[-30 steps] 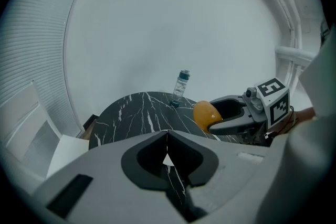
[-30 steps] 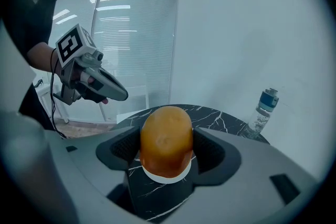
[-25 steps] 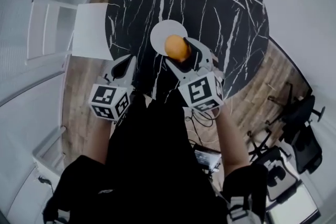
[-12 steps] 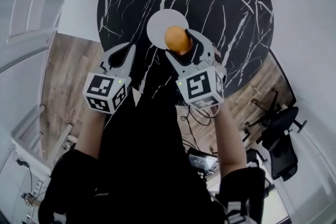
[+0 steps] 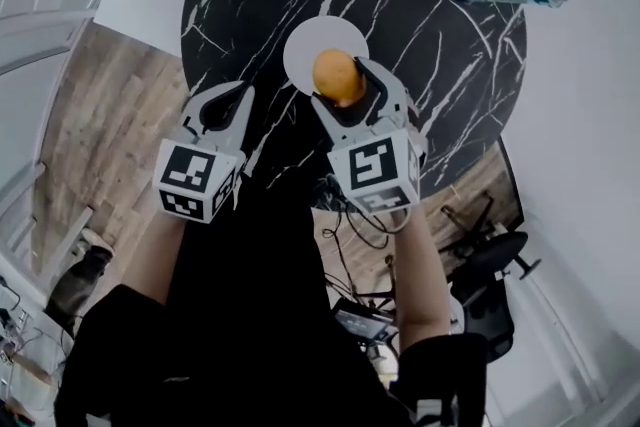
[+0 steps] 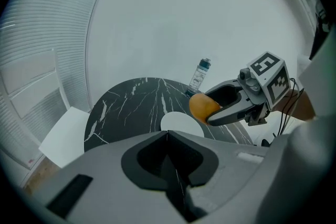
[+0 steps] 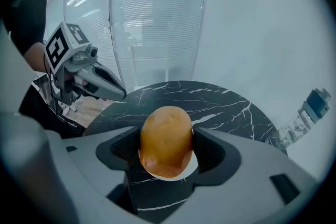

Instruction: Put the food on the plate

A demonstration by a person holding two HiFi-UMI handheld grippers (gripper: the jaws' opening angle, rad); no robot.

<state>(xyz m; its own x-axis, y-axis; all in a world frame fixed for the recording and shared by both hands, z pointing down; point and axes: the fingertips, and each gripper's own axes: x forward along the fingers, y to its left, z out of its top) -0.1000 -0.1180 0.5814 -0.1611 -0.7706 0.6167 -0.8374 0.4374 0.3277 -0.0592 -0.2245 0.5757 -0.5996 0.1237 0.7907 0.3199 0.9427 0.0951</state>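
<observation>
potato [image 7: 166,139] snug between fingers [image 7: 220,155] of right gripper [image 5: 340,83], above white plate [image 5: 308,45]; left gripper [image 6: 167,136] fingers [image 6: 136,148] together, empty

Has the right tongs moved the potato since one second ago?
No, hardly: the potato in the right tongs still overlaps the near edge of the white plate.
</observation>
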